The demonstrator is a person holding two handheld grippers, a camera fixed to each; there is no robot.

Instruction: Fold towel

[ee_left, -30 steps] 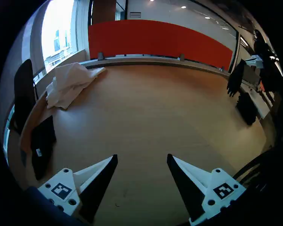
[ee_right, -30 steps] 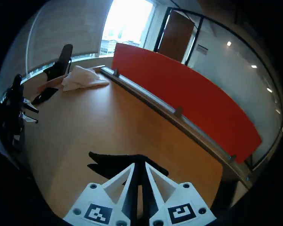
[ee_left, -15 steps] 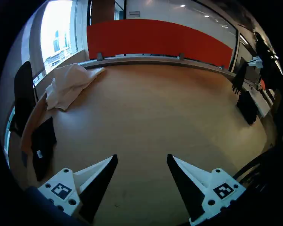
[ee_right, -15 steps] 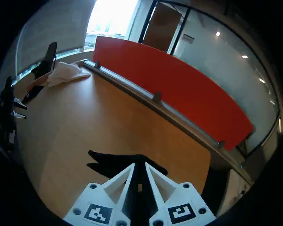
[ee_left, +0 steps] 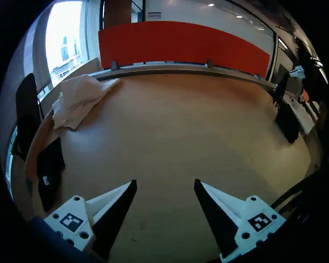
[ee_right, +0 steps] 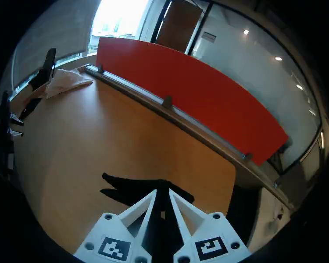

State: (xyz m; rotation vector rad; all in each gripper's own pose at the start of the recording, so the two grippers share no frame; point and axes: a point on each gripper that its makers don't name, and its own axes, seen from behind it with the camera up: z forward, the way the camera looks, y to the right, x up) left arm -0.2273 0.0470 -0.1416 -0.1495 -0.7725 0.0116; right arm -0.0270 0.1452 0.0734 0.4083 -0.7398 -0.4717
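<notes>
My right gripper (ee_right: 162,196) is shut on a black towel (ee_right: 129,189), which spreads out from between its fingertips above the wooden table (ee_right: 103,144). In the left gripper view that gripper (ee_left: 301,71) appears small at the far right, with the black towel (ee_left: 280,86) hanging from it. My left gripper (ee_left: 164,186) hovers low over the table (ee_left: 173,131), open, with nothing between its fingers. A crumpled white towel (ee_left: 79,97) lies at the table's far left corner, also seen as a white towel (ee_right: 64,79) in the right gripper view.
A red divider (ee_left: 182,44) runs along the table's far edge. Another black cloth (ee_left: 48,168) lies at the left edge beside a black chair (ee_left: 26,109). A dark object (ee_left: 288,123) sits at the table's right end. The left gripper (ee_right: 8,127) shows at the left.
The right gripper has swung toward the table's right end with the black towel, so the white towel has slid left in its view. The left gripper has barely moved.
</notes>
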